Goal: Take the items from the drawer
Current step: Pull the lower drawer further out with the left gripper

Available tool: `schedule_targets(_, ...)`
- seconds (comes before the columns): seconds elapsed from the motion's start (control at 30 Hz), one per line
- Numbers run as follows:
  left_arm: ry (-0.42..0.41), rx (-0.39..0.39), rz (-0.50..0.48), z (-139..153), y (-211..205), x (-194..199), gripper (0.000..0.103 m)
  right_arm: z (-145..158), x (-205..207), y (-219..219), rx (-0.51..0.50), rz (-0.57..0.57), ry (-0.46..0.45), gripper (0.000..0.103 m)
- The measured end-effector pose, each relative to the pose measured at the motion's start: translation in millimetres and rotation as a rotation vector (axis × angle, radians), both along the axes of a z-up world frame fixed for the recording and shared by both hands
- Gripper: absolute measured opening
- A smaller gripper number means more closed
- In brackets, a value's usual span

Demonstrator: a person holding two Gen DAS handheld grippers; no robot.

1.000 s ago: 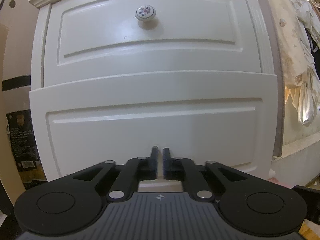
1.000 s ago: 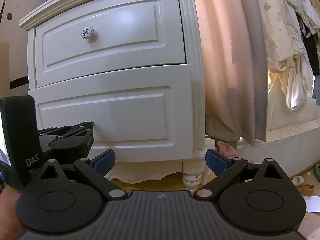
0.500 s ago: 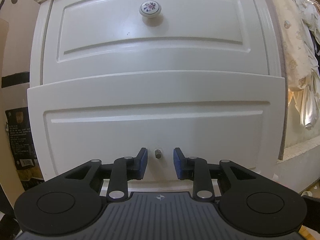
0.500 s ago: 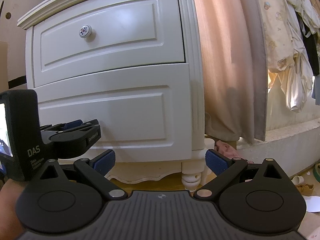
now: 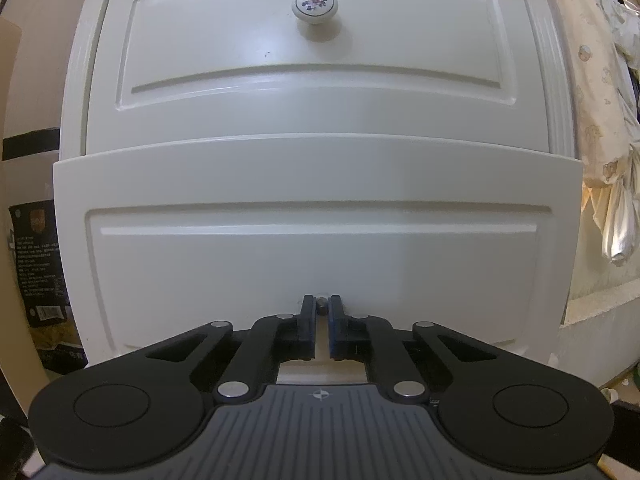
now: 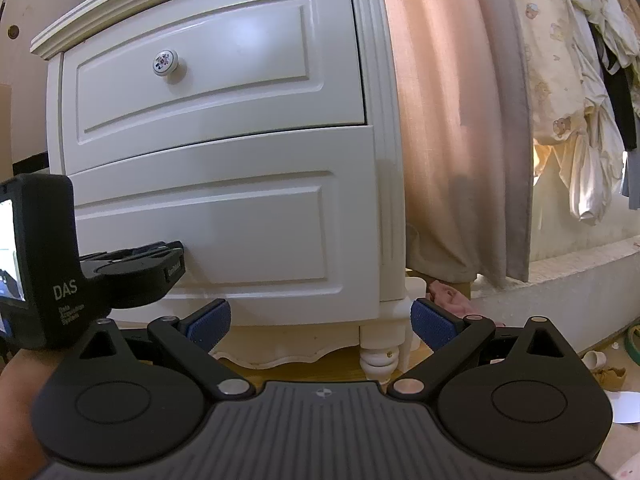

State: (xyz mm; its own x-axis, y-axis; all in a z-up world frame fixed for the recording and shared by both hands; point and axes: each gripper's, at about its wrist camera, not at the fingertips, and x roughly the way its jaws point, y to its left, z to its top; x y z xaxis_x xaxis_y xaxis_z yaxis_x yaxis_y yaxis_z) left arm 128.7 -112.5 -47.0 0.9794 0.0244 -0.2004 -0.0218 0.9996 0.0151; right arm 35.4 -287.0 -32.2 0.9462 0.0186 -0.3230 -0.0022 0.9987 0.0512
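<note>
Since half a second ago: left gripper (image 5: 321, 307) jaws, then spread either side of the small metal stud (image 5: 321, 309) on the lower drawer (image 5: 312, 248), have just been closing and now clamp on that stud. Right gripper (image 6: 320, 322) unchanged in place and spread.

Item 1. Nightstand (image 6: 376, 80), white, two drawers, on turned feet. Stands left of a pinkish curtain (image 6: 452, 120).

Item 2. Upper drawer (image 5: 312, 40), flush with the frame, fitted with a round ceramic knob (image 5: 317, 2) bearing a floral print.

Item 3. Lower drawer, front standing slightly proud of the frame, nearer than the upper drawer front. No ceramic knob; only the stud, low and central on the panel. Contents cannot be seen from either view.

Item 4. Left gripper, also seen from the right wrist view (image 6: 174, 258) at near left, tip against the lower drawer front. Black housing behind it marked "DAS".

Item 5. Right gripper, blue pads (image 6: 210, 322) wide apart, nothing between them. Held near, off the right lower corner of the nightstand, touching nothing.

Item 6. Clothing (image 6: 576, 128), pale, bear-printed, hanging at far right beyond the curtain.

Item 7. Floor litter (image 6: 600, 364) at near right: paper scraps and small bits, too small to identify.

Item 8. Dark printed package (image 5: 36, 272) at left of the nightstand, text unreadable.
</note>
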Motion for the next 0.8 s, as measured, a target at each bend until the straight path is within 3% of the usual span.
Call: schedule_targets(0.8, -0.012, -0.011, -0.004, -12.7, 5.3, -26.0, 0.002, 1.7, -9.0, -1.0, 0.003, -0.004, -0.005, 0.103)
